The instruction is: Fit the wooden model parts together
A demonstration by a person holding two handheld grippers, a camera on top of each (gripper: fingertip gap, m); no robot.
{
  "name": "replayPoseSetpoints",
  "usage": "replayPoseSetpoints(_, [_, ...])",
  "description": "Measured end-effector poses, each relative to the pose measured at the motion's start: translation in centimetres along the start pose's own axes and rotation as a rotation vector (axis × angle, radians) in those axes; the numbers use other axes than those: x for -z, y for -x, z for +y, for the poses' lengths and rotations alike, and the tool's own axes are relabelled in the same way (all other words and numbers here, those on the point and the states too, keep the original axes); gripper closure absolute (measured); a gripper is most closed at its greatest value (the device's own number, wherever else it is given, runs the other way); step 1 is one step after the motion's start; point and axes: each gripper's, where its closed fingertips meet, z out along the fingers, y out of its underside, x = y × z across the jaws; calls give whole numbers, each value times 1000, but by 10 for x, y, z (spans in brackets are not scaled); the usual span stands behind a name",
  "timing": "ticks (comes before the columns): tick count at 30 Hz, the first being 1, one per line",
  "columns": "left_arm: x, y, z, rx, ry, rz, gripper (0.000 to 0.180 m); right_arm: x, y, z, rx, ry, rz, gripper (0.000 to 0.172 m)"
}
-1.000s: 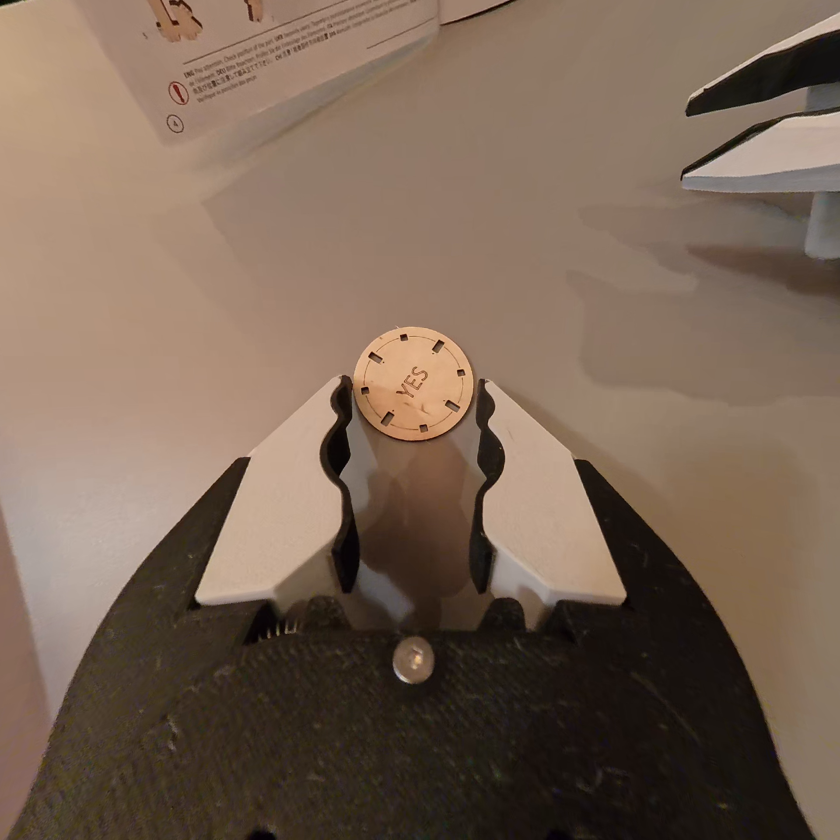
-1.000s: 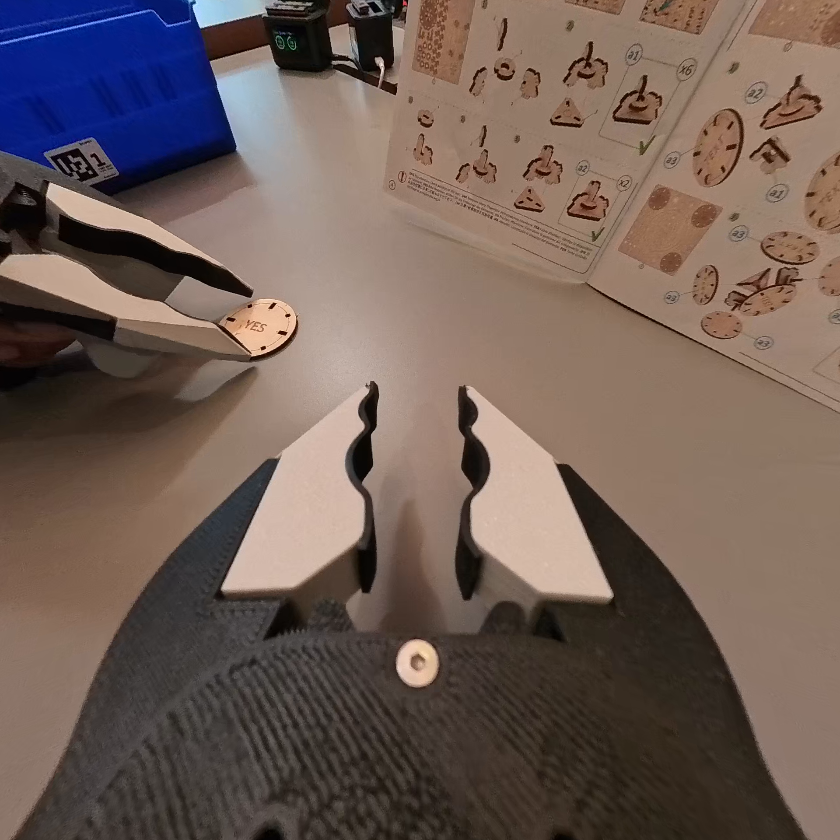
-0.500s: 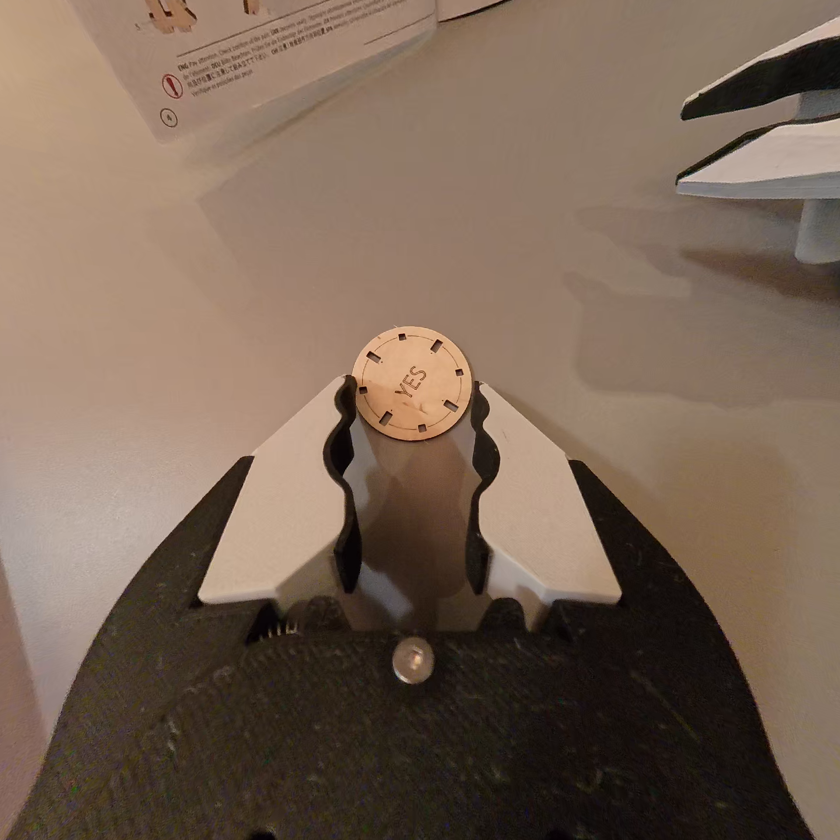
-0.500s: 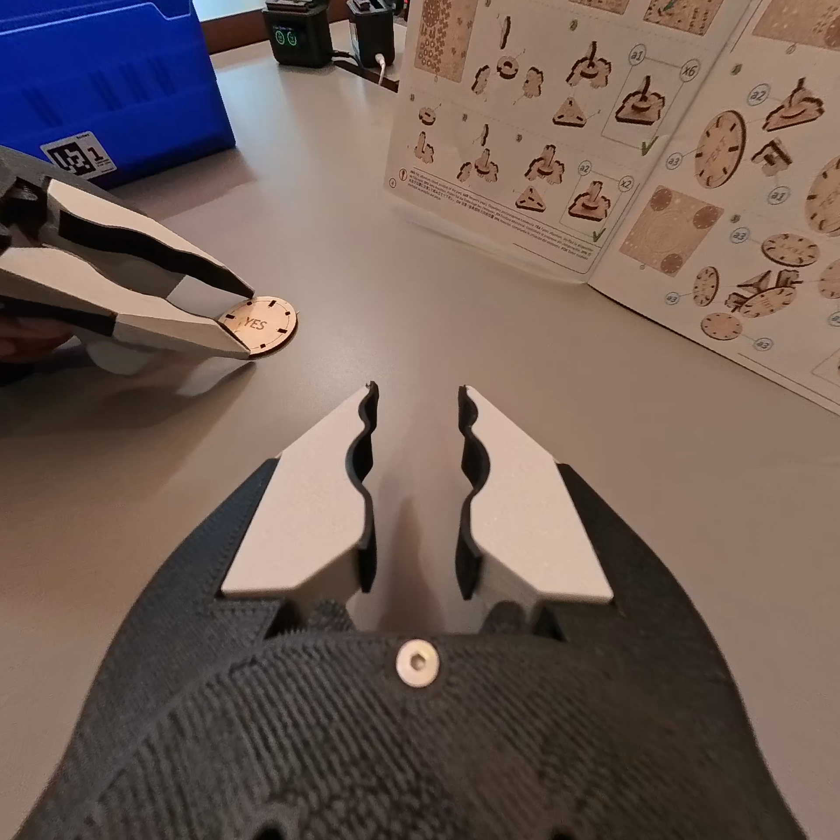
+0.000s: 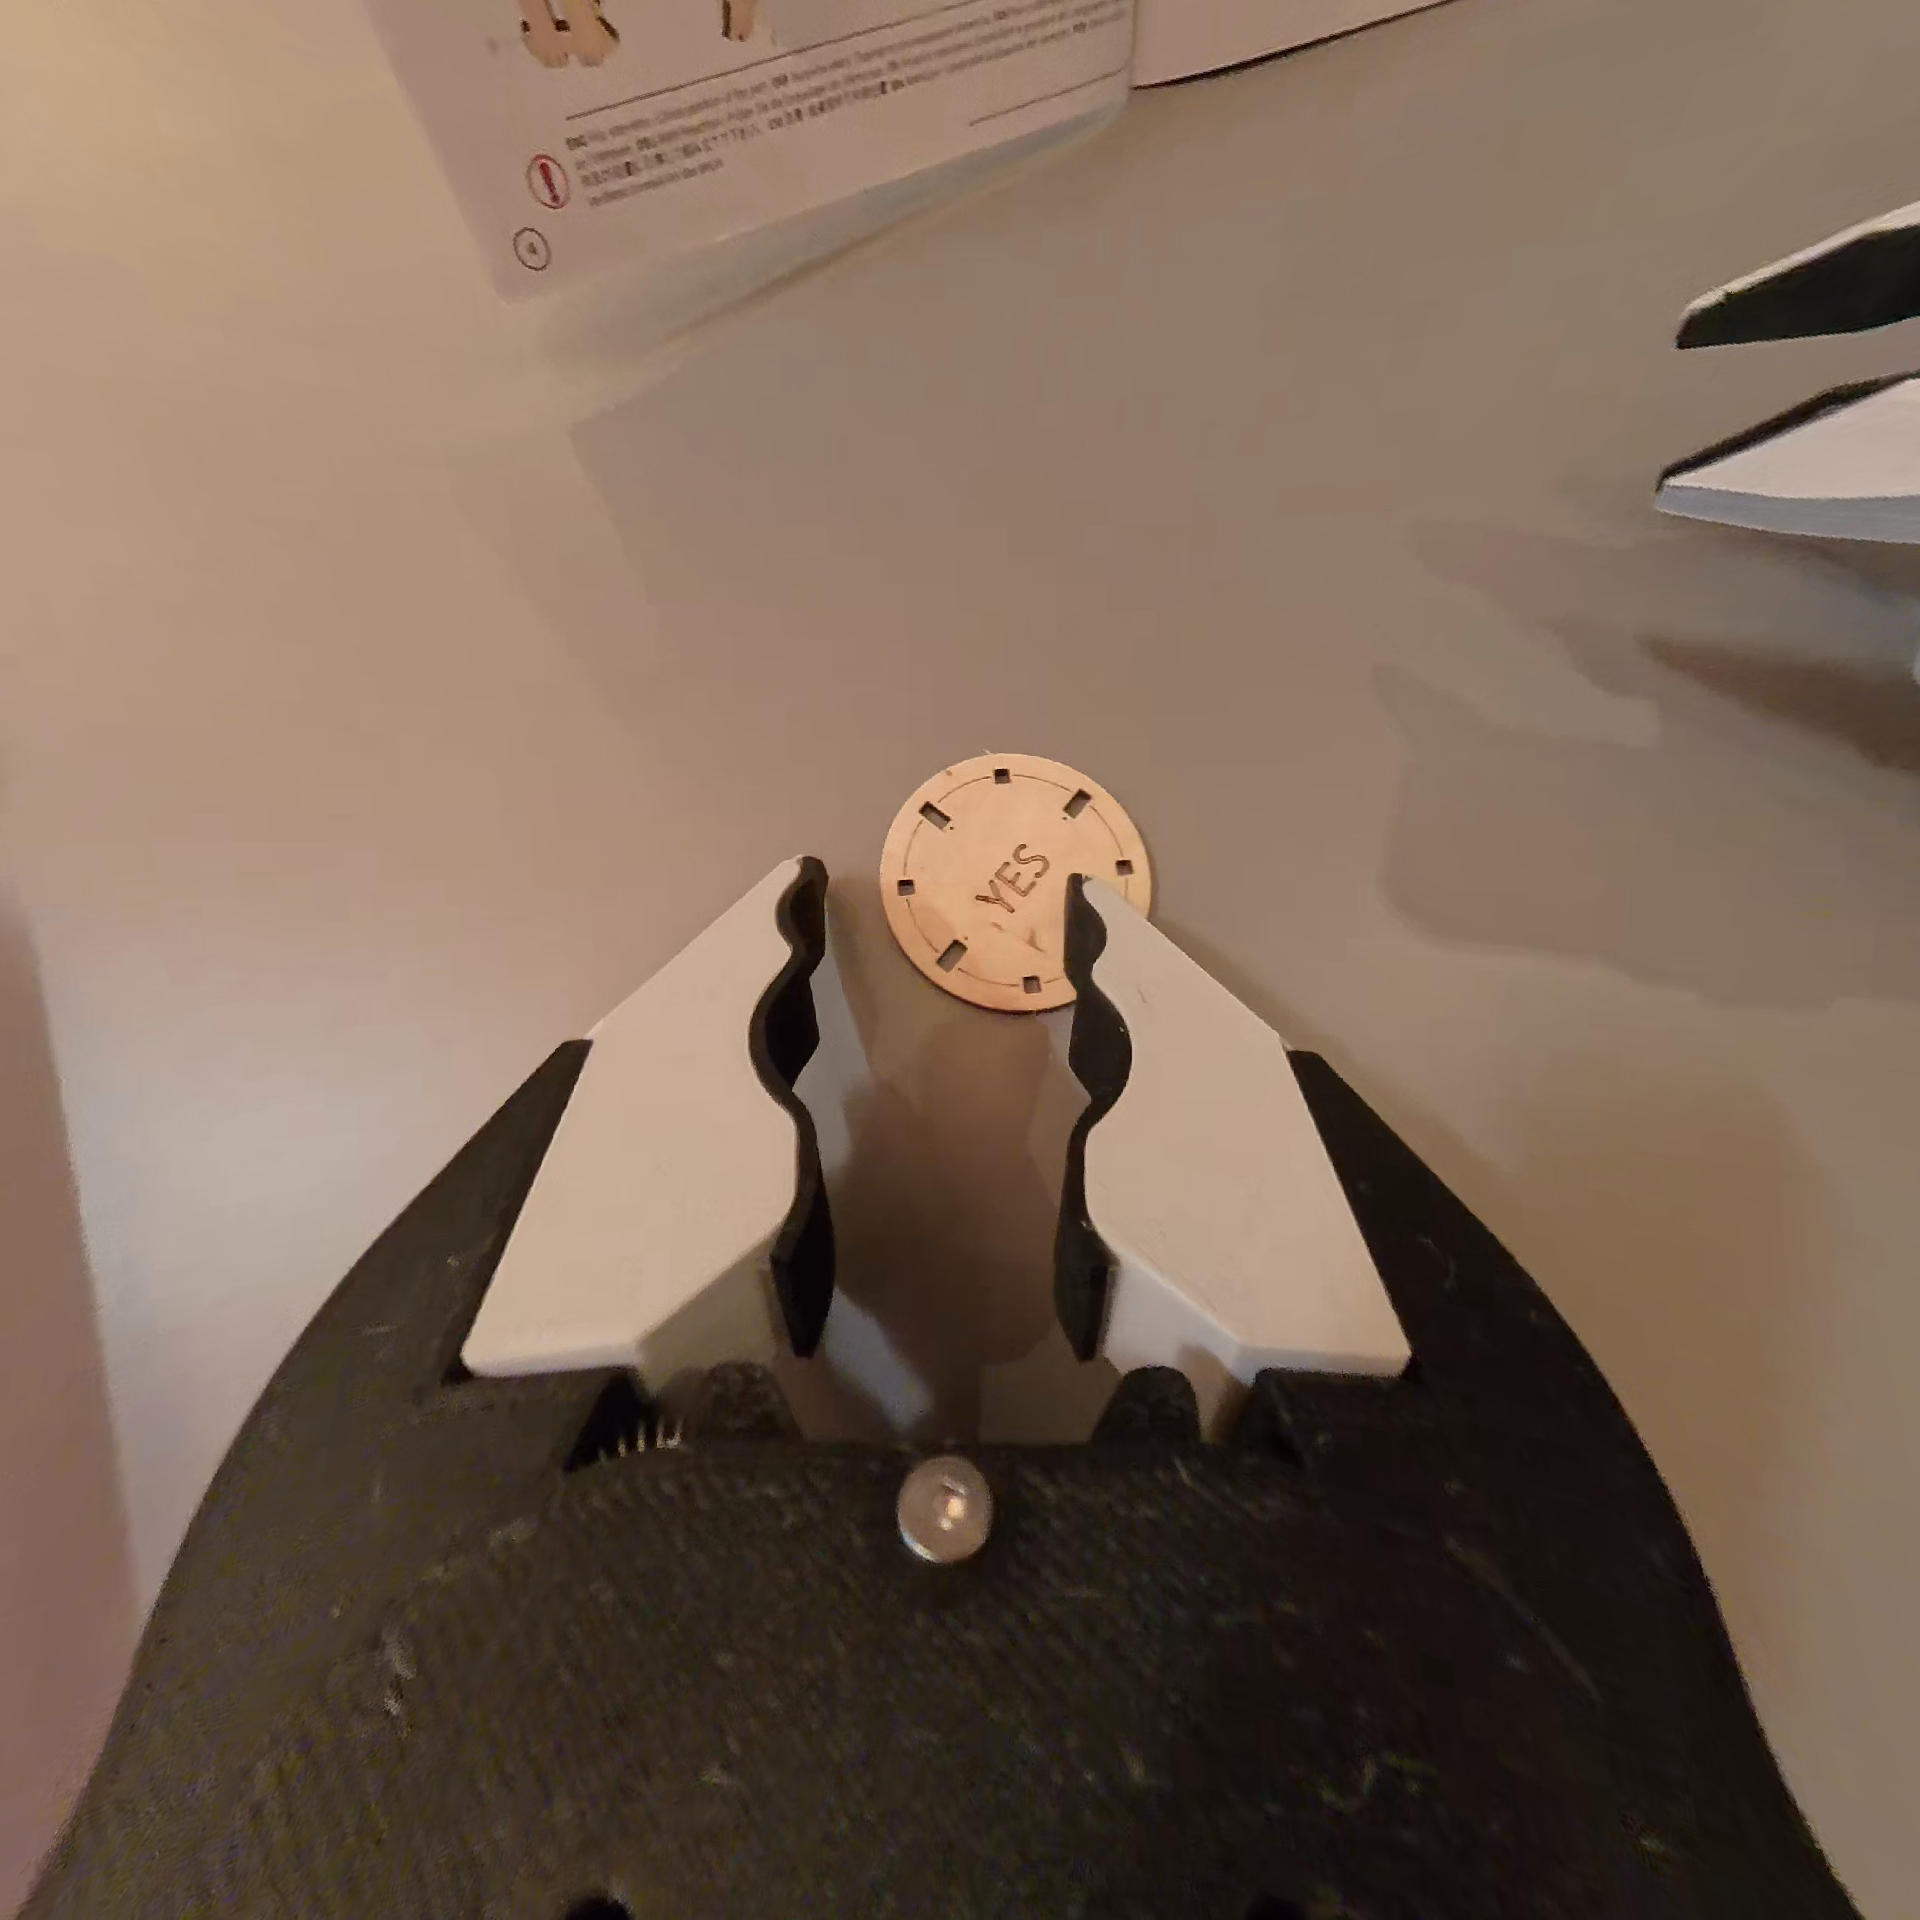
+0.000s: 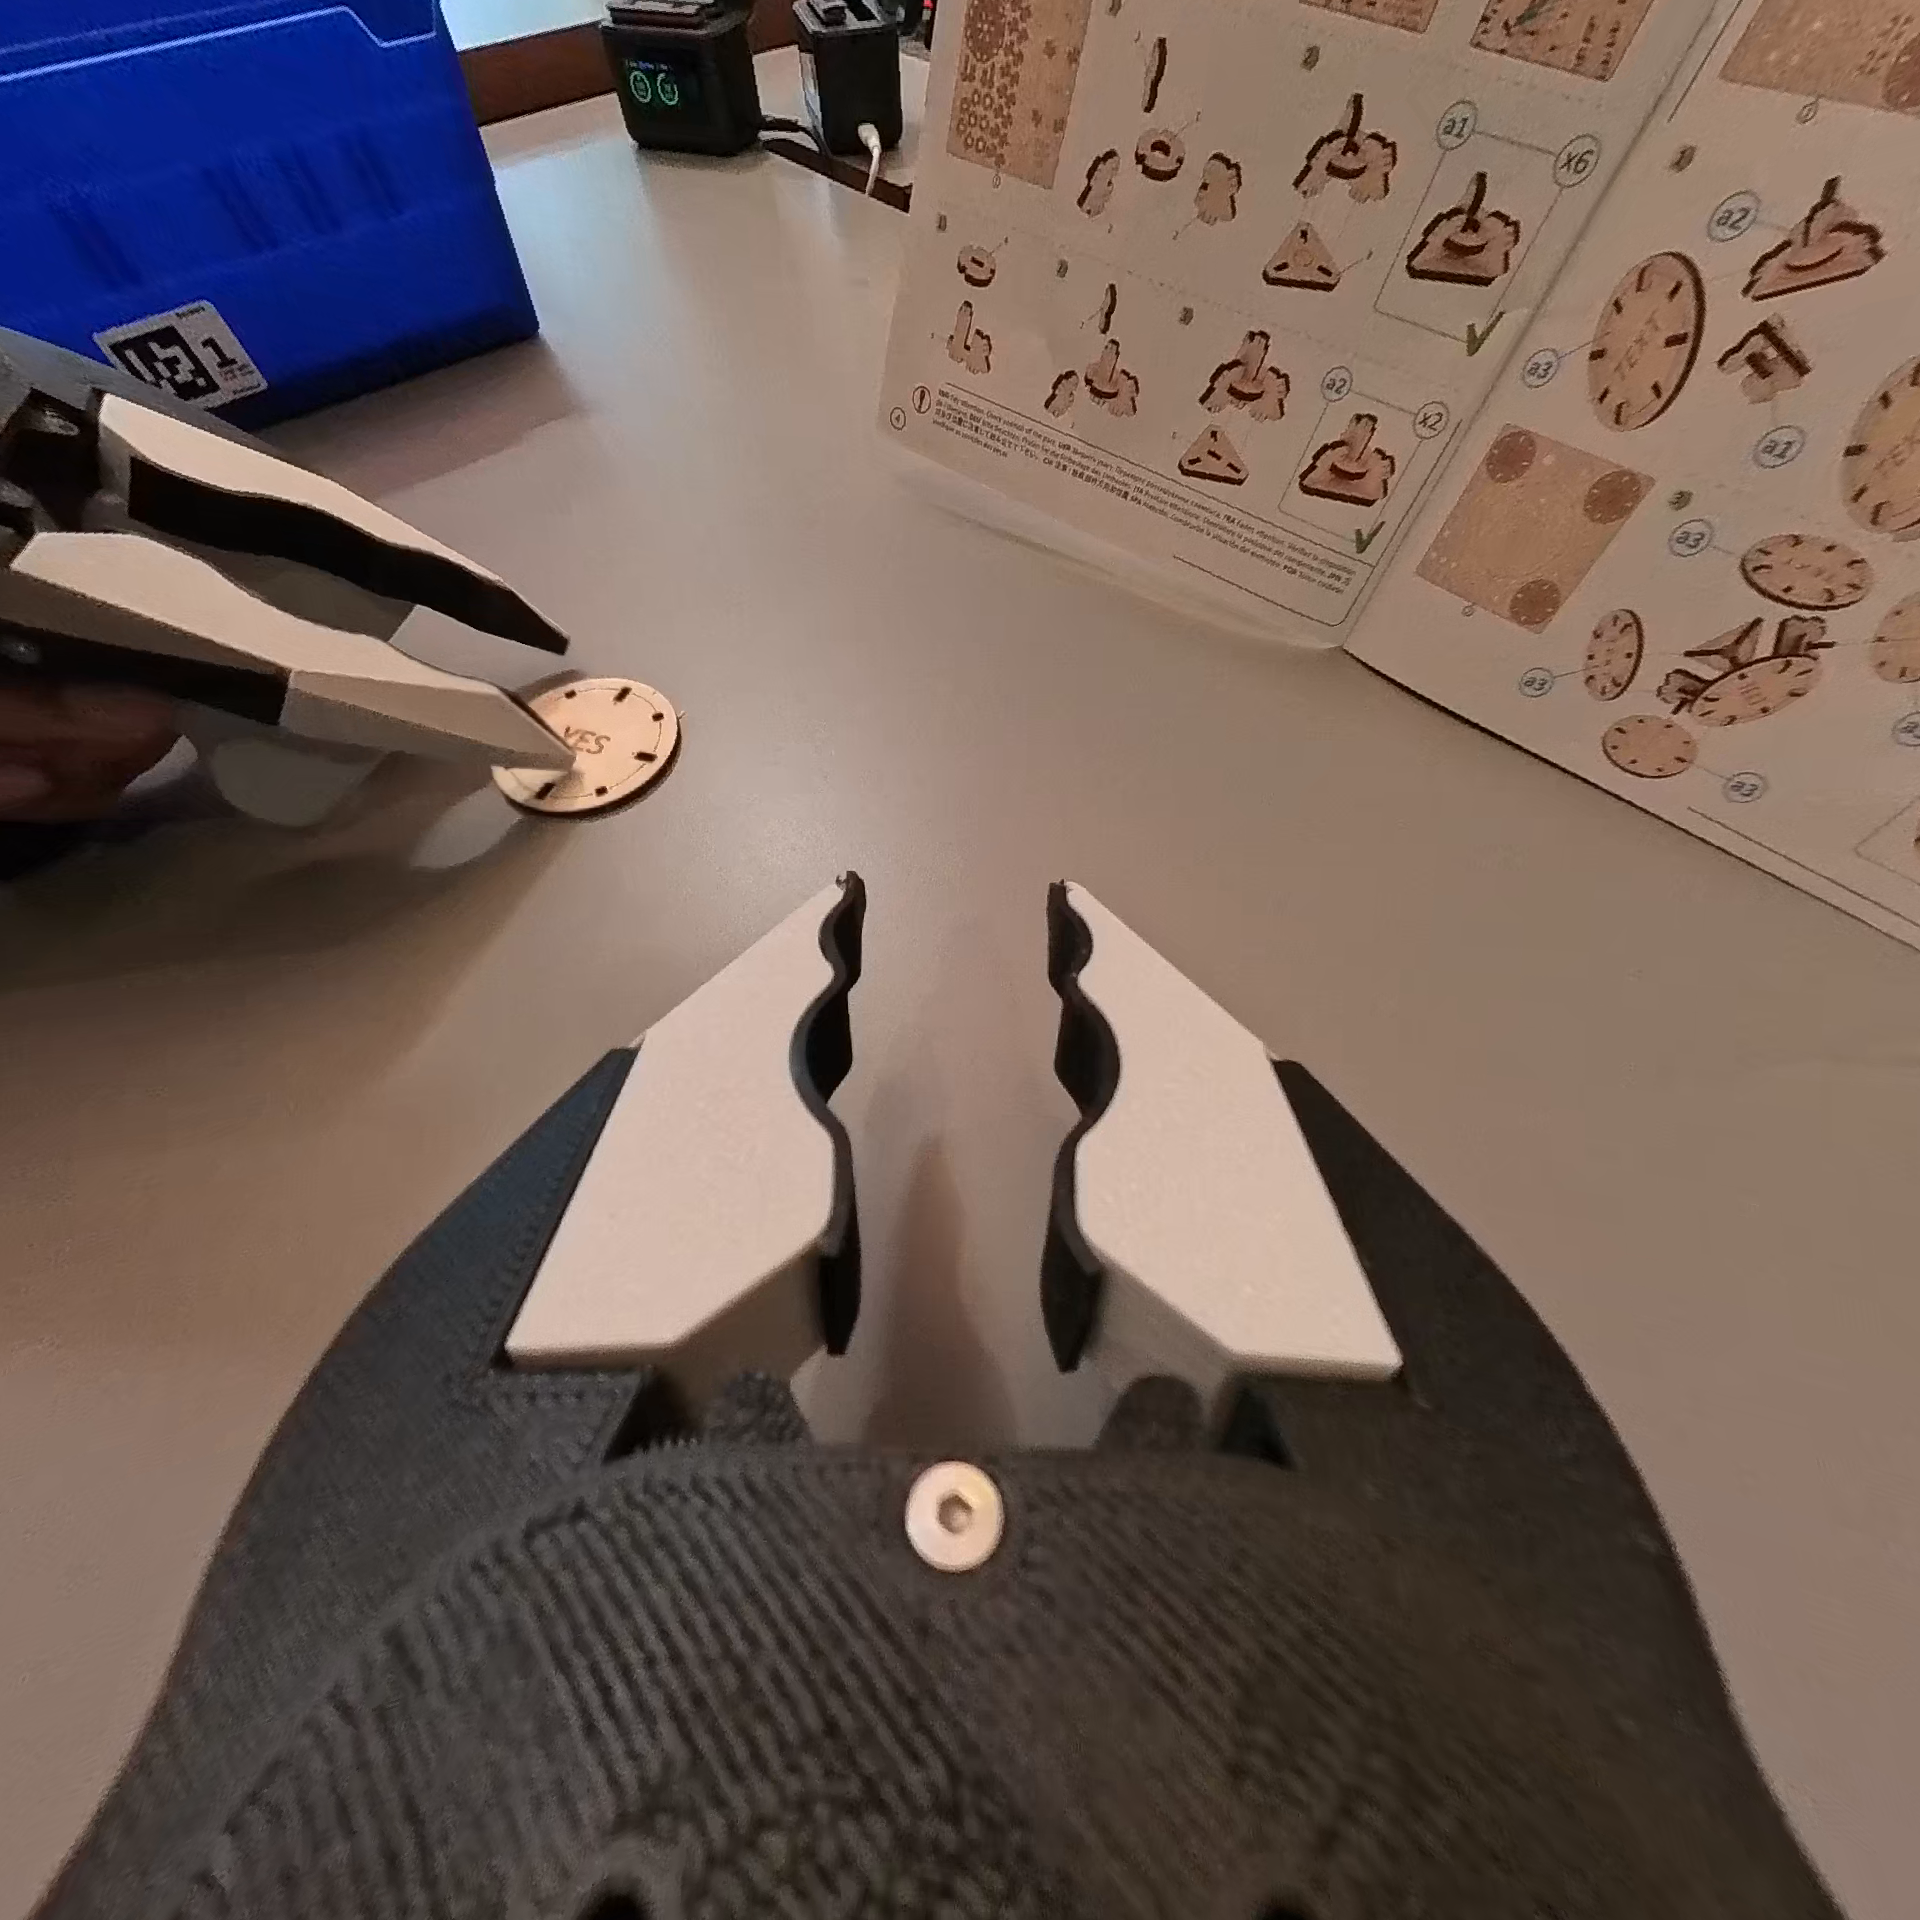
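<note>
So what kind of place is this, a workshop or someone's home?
Probably a lab or office workbench set up for kit assembly, not clearly a home. On the plain grey table lie an open illustrated assembly booklet, a laser-cut wooden disc, a blue storage bin with a marker tag, and battery chargers.

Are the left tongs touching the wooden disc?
Touching: in the right wrist view, one fingertip of the left tongs rests on the disc; the other stands clear.
</note>
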Motion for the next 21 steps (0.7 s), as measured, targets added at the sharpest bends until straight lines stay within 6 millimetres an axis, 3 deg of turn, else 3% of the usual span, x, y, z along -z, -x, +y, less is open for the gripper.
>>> replayPoseSetpoints(5, [4, 8, -4, 26, -34, -5, 136, 0, 1, 1, 6, 6, 0, 137])
replayPoseSetpoints(8, [11, 28, -1, -122, -39, -79, 139, 0, 1, 1, 6, 6, -1, 137])
replayPoseSetpoints(10, [16, 38, 0, -130, -54, -86, 140, 0, 1, 1, 8, 6, -2, 137])
replayPoseSetpoints(15, [23, 36, -8, 6, -120, 41, 141, -1, 2, 2, 23, 11, 4, 137])
replayPoseSetpoints(21, [21, 26, -5, -57, -102, 61, 140, -1, 2, 2, 26, 14, 5, 136])
